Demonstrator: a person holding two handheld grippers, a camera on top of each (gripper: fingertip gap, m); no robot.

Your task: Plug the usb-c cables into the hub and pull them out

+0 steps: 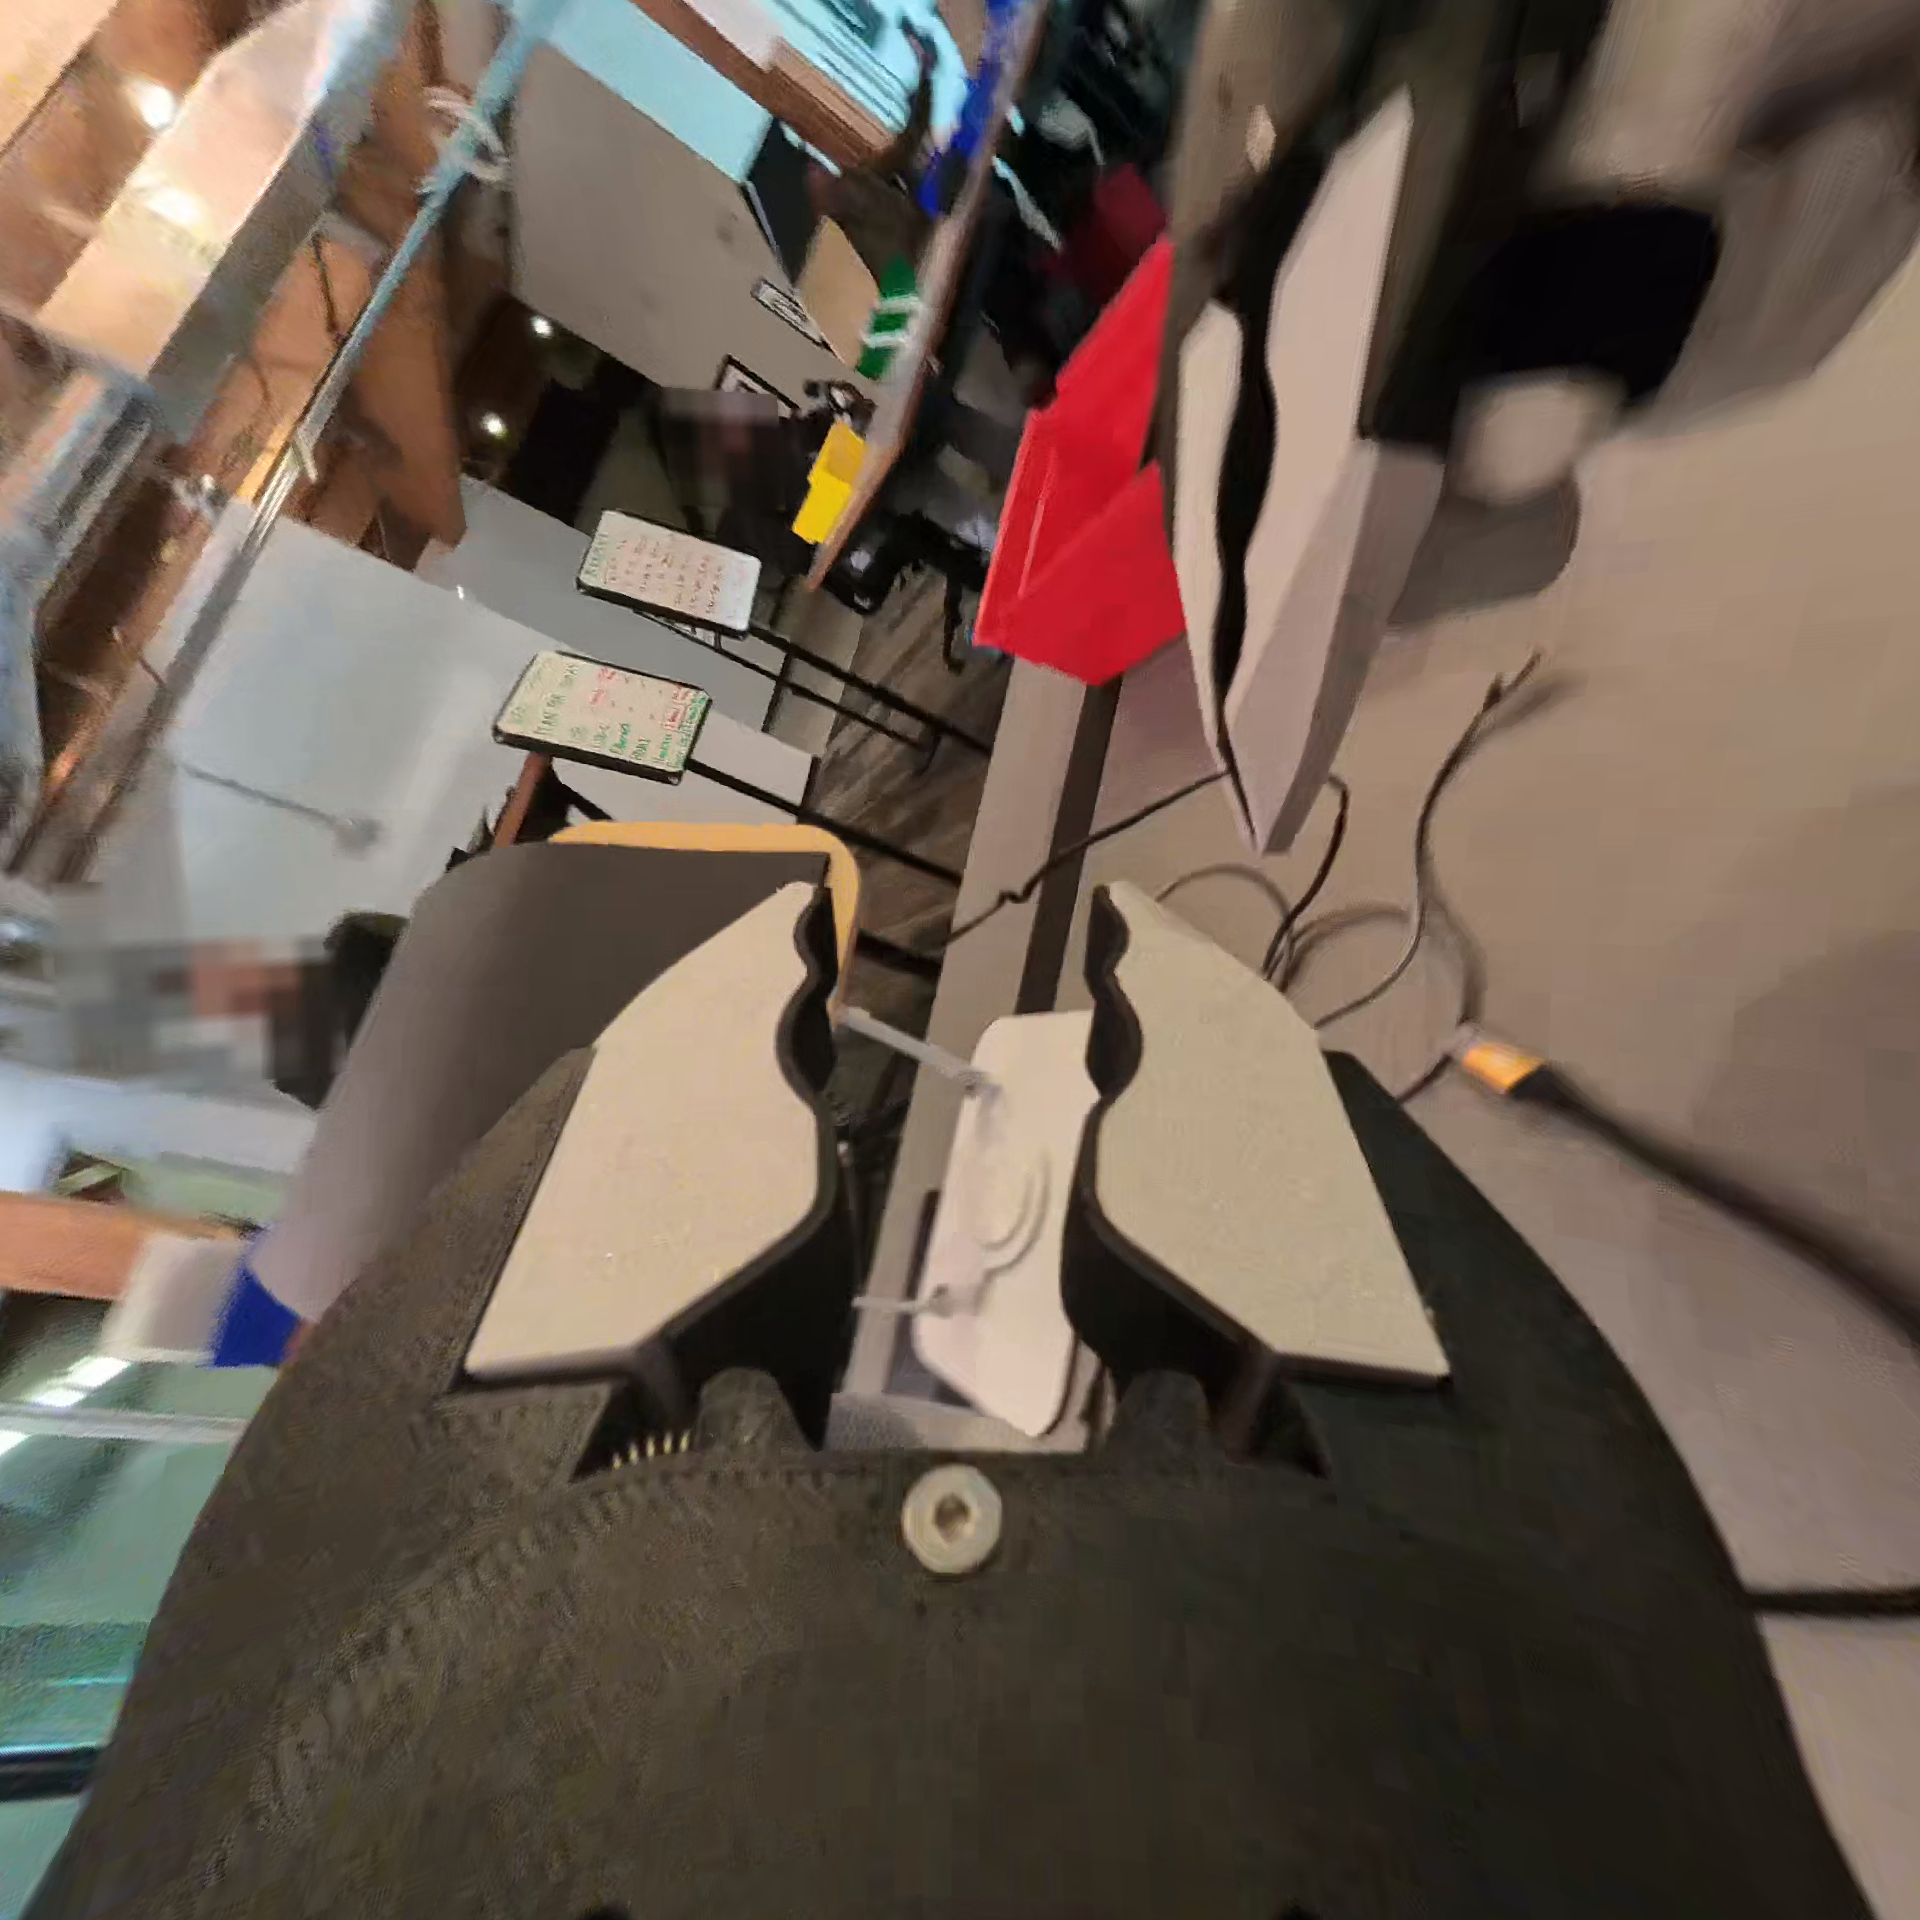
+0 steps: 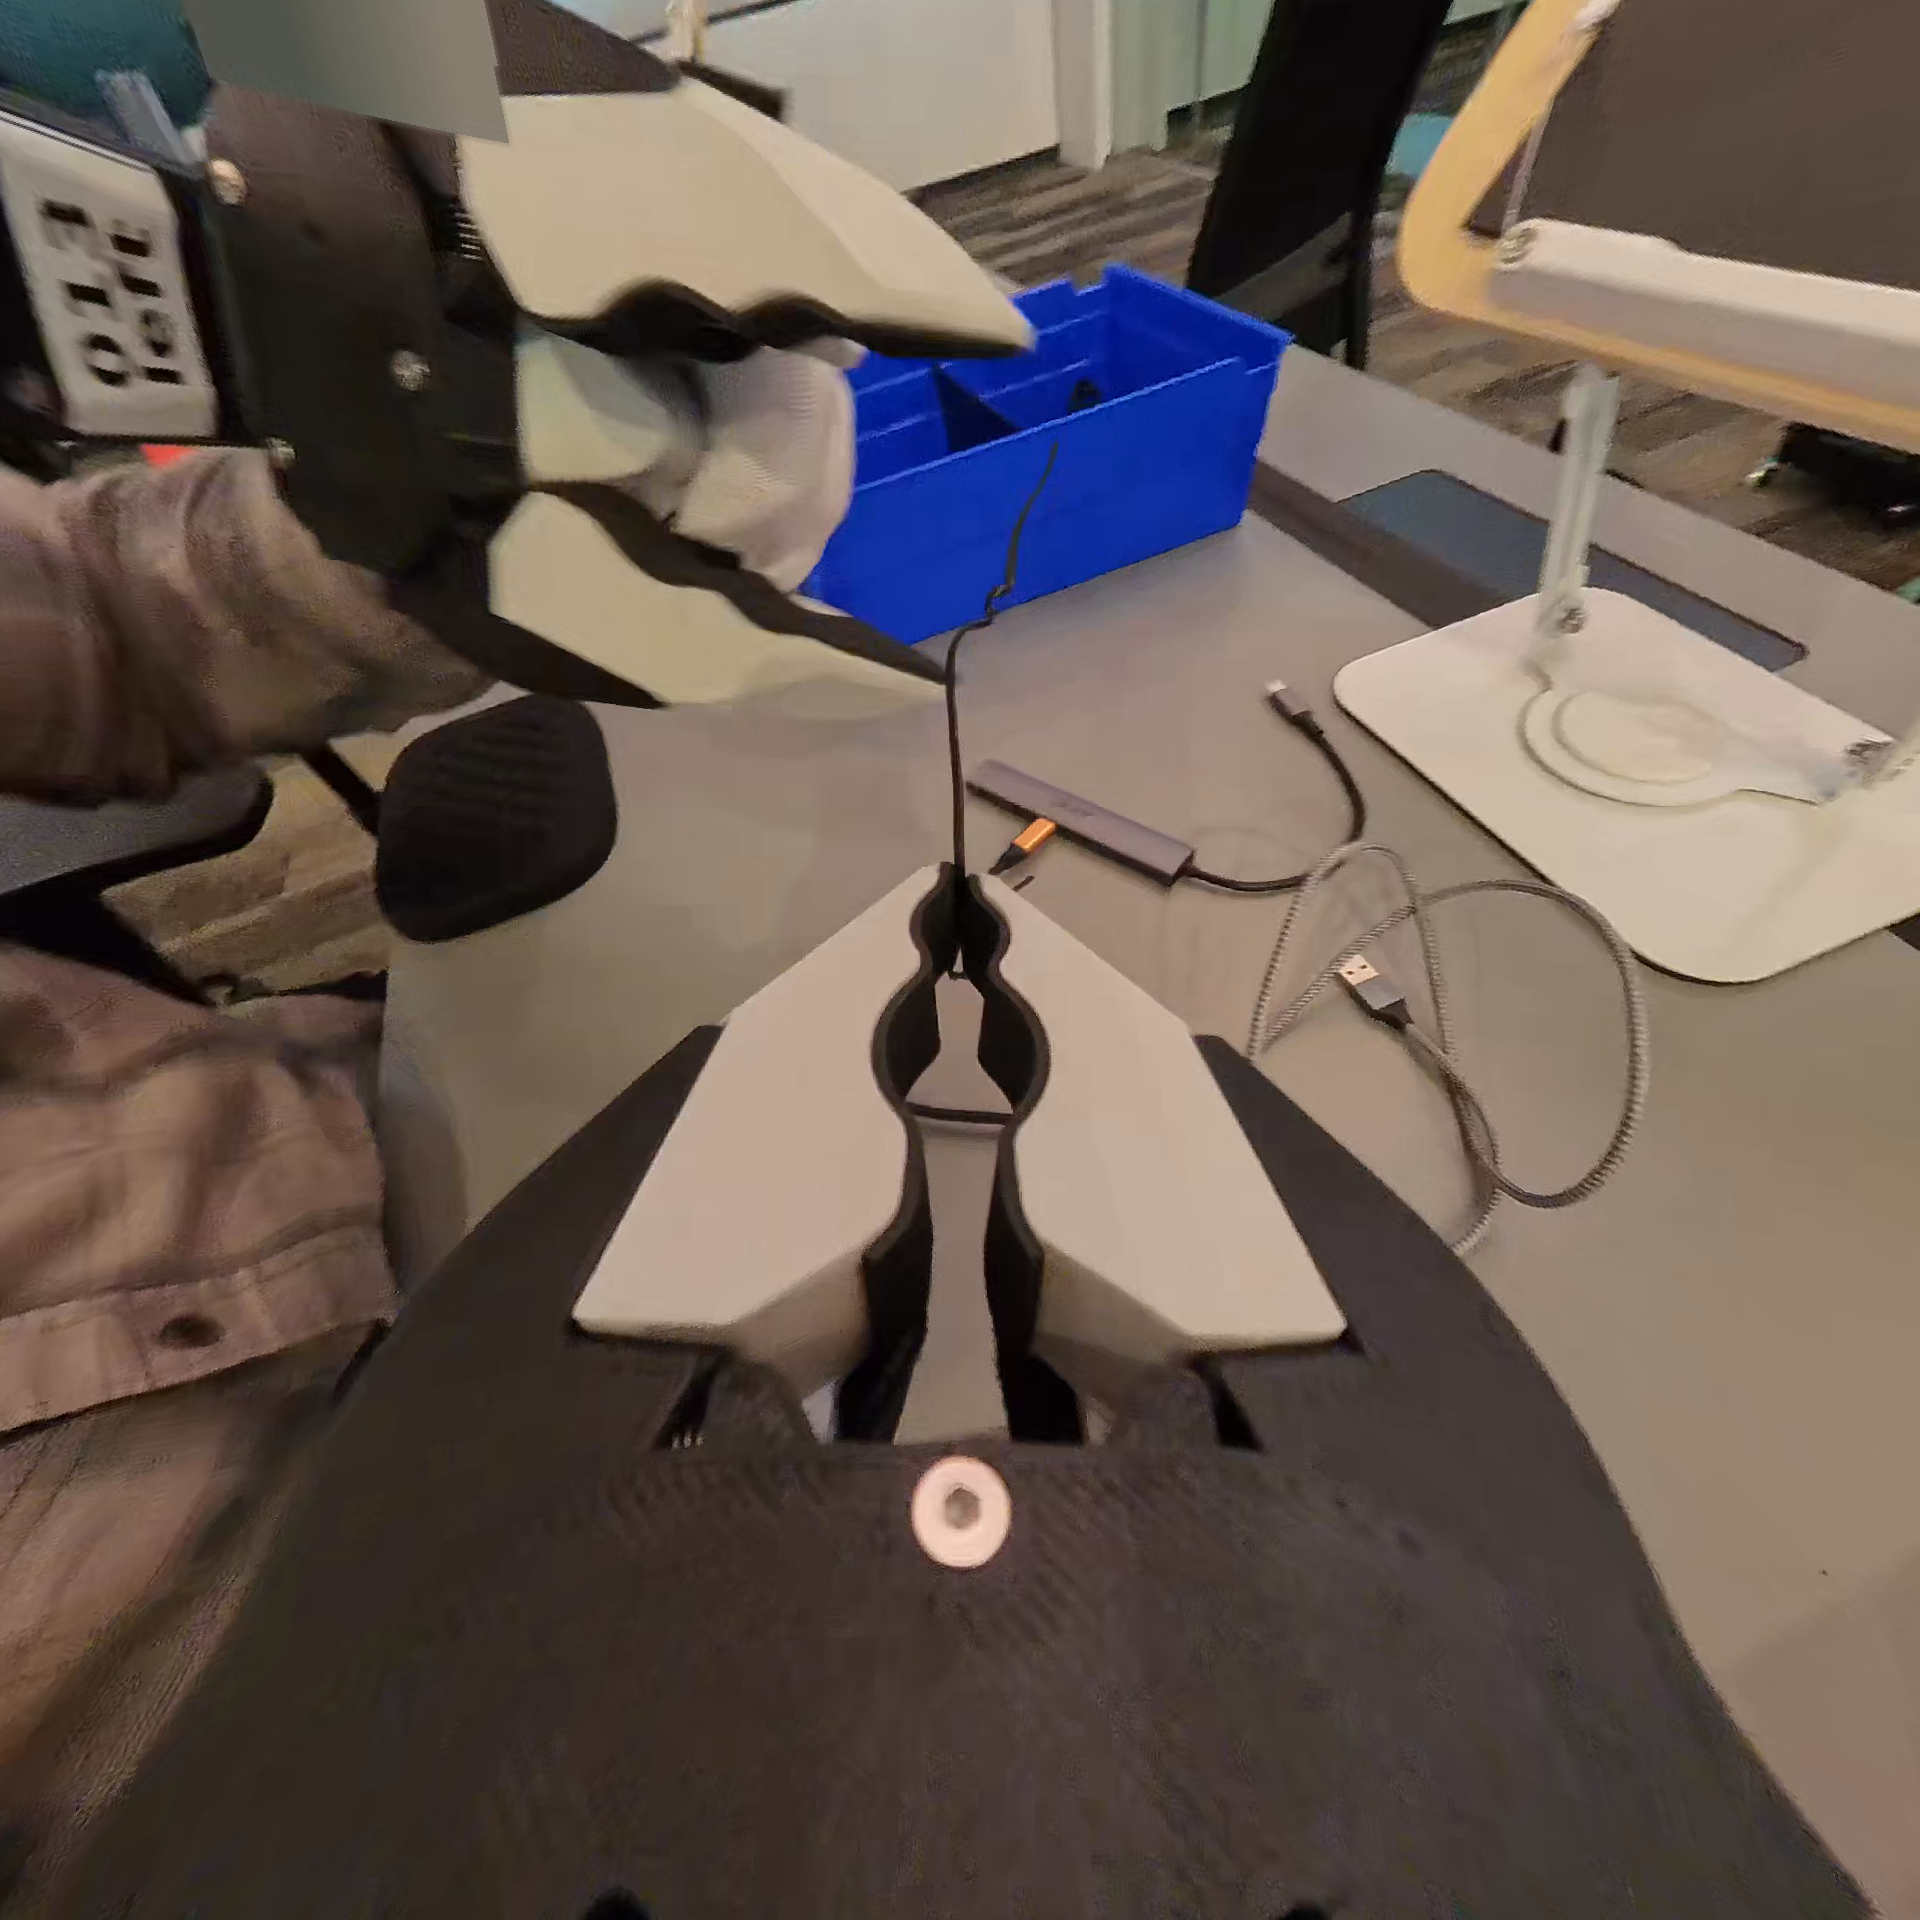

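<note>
Right tool (image 2: 961, 883) (closed) on cable (image 2: 954, 727)

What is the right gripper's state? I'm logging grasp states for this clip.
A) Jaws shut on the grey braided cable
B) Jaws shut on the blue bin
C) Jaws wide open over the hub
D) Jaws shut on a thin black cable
D: the right gripper has its jaws closed at the tips on the thin black cable, which runs up toward the blue bin.

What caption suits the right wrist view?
Right gripper pinches a thin black cable above the grey hub on the table.
</note>
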